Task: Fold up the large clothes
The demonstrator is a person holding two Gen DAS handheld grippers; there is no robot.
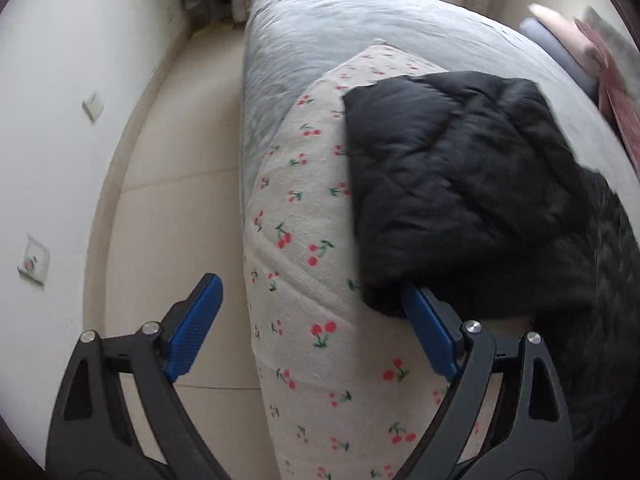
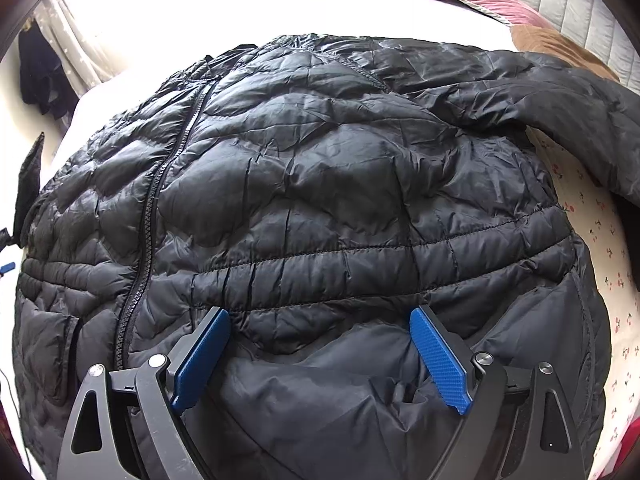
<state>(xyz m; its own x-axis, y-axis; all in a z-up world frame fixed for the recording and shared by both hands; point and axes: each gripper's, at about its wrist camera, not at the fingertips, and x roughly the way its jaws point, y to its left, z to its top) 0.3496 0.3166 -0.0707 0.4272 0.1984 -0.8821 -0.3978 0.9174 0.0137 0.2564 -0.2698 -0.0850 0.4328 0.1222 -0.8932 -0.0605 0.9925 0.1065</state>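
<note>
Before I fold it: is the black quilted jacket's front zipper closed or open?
Closed: the black quilted jacket has its zipper meshed along its visible length.

A bed (image 1: 304, 28) carries everything, covered by a pale grey-blue quilt (image 1: 320, 40) at its far end. On the near part lies a cream cloth printed with red cherries (image 1: 304, 240), reaching the bed's left edge. A black quilted jacket (image 2: 320, 184) lies spread flat on this cloth, zip running near to far, one sleeve stretched to the right. At the far right, folded pink and grey bedding (image 1: 560, 40) rests on the bed. Beige floor tiles (image 1: 172, 200) lie to the left.
</note>
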